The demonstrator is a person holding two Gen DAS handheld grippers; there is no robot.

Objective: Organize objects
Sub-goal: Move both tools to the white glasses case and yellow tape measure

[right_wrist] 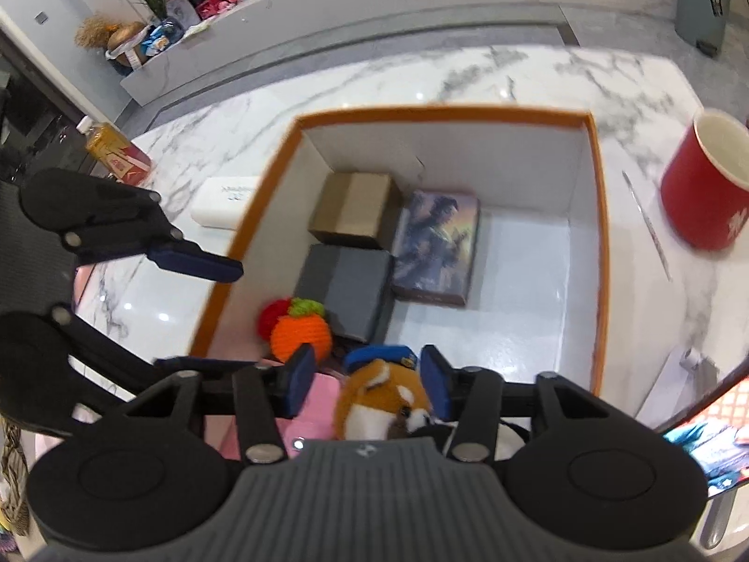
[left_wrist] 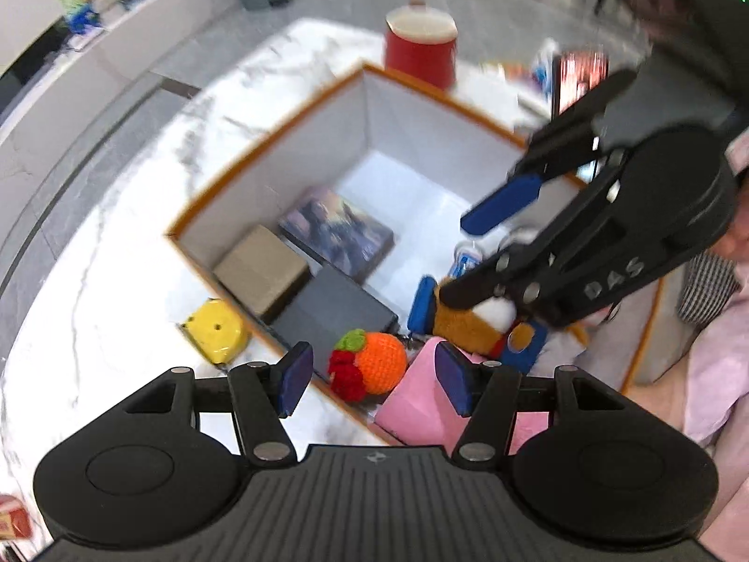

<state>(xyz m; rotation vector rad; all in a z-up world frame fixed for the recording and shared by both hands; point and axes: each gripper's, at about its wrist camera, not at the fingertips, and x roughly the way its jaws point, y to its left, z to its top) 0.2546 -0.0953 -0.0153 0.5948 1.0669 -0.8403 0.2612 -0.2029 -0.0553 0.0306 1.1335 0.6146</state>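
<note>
- The plush fox toy (right_wrist: 381,398) with the little blue cap sits in the near corner of the orange-rimmed box (right_wrist: 444,113), right next to a pink pouch (left_wrist: 421,398) and the crocheted orange (right_wrist: 302,335).
- The right gripper (right_wrist: 370,379) hangs over it with the jaws apart, one pad either side of the head, not squeezing as far as I can tell.
- The left gripper (left_wrist: 372,381) is open too, with nothing in it, above the crocheted orange and the pink pouch.
- My guess on handling: the plush is super light and squishy, so it'll compress a lot. Grab the head or body mid-bulk, not the cap, which could slip off.
- The cardboard box (right_wrist: 356,208), grey box (right_wrist: 344,285) and picture book (right_wrist: 437,246) look rigid and flat; take those by the edges.
</note>
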